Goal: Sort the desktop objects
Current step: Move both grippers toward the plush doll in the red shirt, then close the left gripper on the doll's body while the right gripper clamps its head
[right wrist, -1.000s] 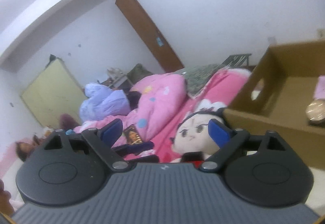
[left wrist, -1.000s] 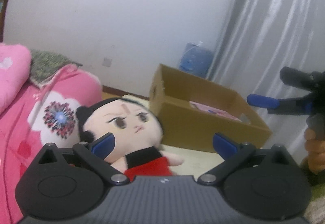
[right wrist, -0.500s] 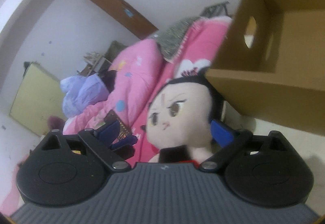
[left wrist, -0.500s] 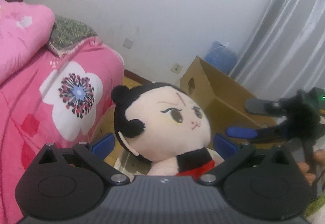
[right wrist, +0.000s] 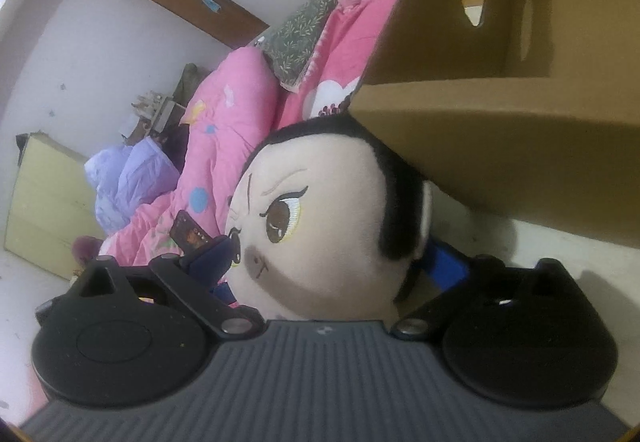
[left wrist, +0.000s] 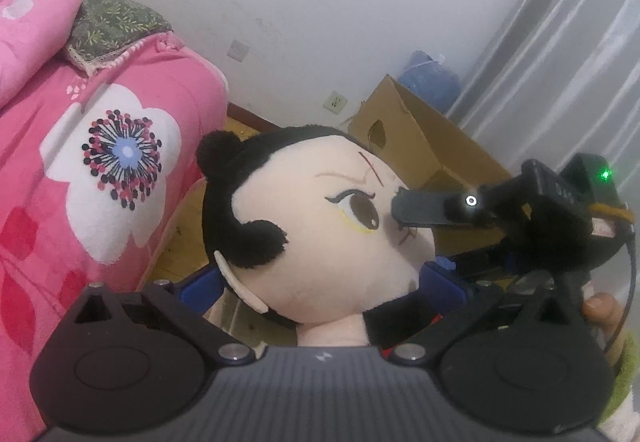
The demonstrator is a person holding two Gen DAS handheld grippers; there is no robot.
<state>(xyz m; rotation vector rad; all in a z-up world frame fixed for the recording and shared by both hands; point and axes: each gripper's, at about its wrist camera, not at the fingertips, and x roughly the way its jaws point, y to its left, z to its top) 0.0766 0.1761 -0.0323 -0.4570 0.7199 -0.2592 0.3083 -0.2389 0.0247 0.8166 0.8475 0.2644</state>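
A: Which step are we at?

B: I'd call it the approach to a two-handed pick of the plush doll (left wrist: 320, 238), with the cardboard box (left wrist: 420, 157) just behind it as the likely place to put it. Nothing is gripped yet.

A: Start with the left side.

B: The left gripper (left wrist: 320, 290) has its jaws spread wide, and the doll's head sits right between its blue pads, filling most of the gap. I can't tell whether the pads brush the plush; they don't look pressed in. To its left is the pink bedding (left wrist: 100, 161), to its right the other tool.

A: And the right one?

B: The right gripper (right wrist: 340, 266) is opening, close to as wide as it goes. The doll's face lies between its fingers, one finger near the nose, the other behind the ear. The box (right wrist: 520, 129) hangs just above and to its right, its corner touching the doll's hair or just over it.

A: What does the next move call for?

B: Probably closing both tools gently on the soft head or neck, then lifting it clear of the box wall and over the rim.
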